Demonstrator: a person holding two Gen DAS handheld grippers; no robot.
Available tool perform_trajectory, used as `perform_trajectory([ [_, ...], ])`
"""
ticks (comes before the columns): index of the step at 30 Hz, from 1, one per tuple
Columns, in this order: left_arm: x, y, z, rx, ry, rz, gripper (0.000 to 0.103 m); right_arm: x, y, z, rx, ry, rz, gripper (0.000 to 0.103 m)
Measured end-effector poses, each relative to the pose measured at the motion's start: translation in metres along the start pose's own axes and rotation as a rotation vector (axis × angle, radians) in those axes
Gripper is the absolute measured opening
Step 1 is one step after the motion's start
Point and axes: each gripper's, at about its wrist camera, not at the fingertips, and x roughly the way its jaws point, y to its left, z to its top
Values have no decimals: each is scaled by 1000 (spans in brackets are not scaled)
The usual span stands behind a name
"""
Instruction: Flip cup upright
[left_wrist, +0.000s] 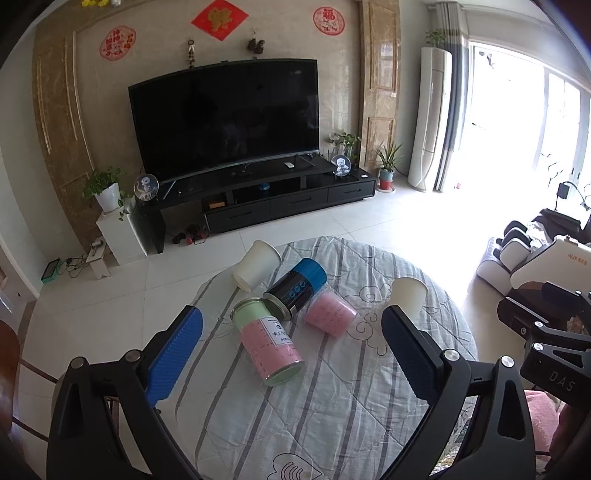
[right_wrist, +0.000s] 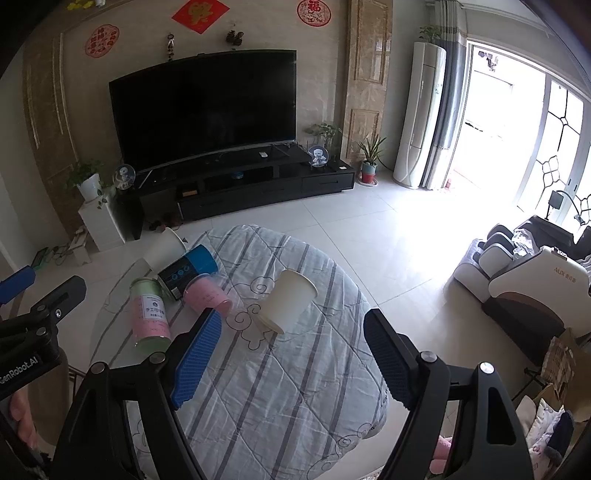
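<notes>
On the right part of the round tabletop (right_wrist: 295, 387), covered by a striped quilted cloth, a white paper cup (right_wrist: 288, 300) lies tipped over, its open mouth toward the far side and its base toward the near edge; in the left wrist view the same cup (left_wrist: 408, 295) sits just beyond the left gripper's right finger. Well apart to its left, a cluster of other containers lies on its side: a pink plastic cup (right_wrist: 207, 294), nearest the white one; a black canister with a blue end (right_wrist: 188, 266) that touches or nearly touches it; a pink-and-green labelled tin (right_wrist: 149, 314) on the near left; and a second white paper cup (right_wrist: 164, 248) at the far left rim, tilted against the black canister as far as the distorted view lets me judge. The right gripper (right_wrist: 291, 354) hovers above the near side of the tipped cup with its blue-padded fingers spread wide, holding nothing. The left gripper (left_wrist: 291, 350) is likewise spread wide and empty, hanging over the labelled tin (left_wrist: 267, 341) and the pink cup (left_wrist: 330, 314). Beyond the tabletop stands a large dark television (right_wrist: 203, 107) on a low black cabinet (right_wrist: 251, 184).
</notes>
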Motion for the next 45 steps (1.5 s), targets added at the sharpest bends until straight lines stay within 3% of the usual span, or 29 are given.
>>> perform_trajectory([
  [37, 2, 1, 0, 2, 0, 3, 99, 5, 1, 0, -6, 1, 4, 81],
  [45, 13, -1, 0, 5, 46, 4, 99, 14, 1, -1, -14, 36, 21, 81],
])
